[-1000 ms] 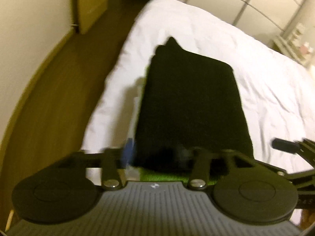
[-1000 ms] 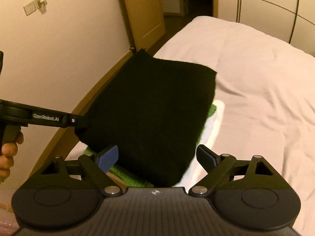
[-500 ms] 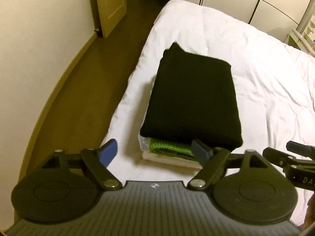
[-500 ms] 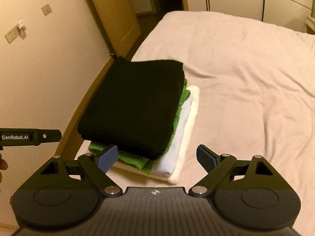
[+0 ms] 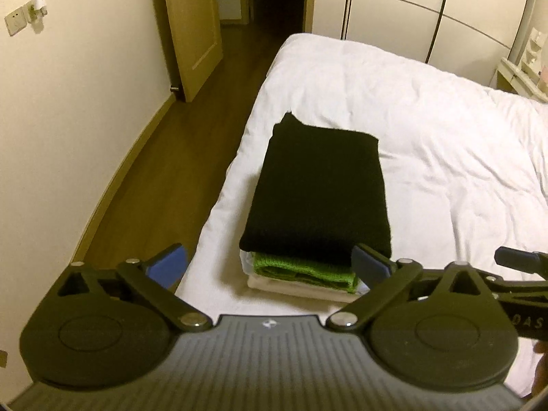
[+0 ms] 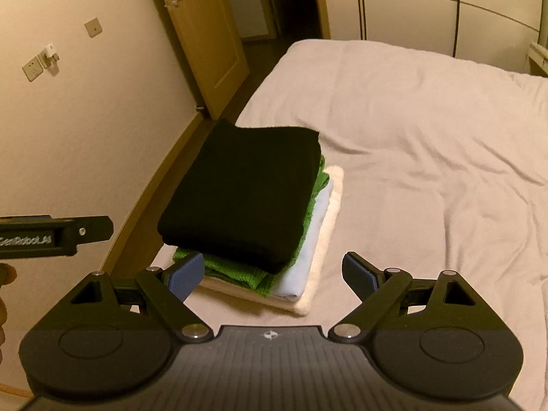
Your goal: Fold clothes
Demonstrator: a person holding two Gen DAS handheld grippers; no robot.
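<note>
A folded black garment [image 5: 318, 188] lies on top of a stack near the bed's left edge, over a folded green knit [image 5: 301, 269], a pale blue piece [image 6: 308, 250] and a cream piece [image 6: 328, 212]. The black garment also shows in the right wrist view [image 6: 243, 191]. My left gripper [image 5: 269, 267] is open and empty, held back from the stack's near end. My right gripper [image 6: 272, 275] is open and empty, held back from the stack's near right corner. Each gripper's body shows at the edge of the other's view.
The white bed cover [image 5: 445, 144] stretches right and far of the stack. A wooden floor strip [image 5: 164, 171] runs between the bed and the wall. A door [image 5: 191, 27] stands open at the far left. Wardrobe fronts [image 5: 411, 7] are behind the bed.
Both grippers have let go of the black garment, opened and pulled back and up. The black garment now rests flat on the stack.
</note>
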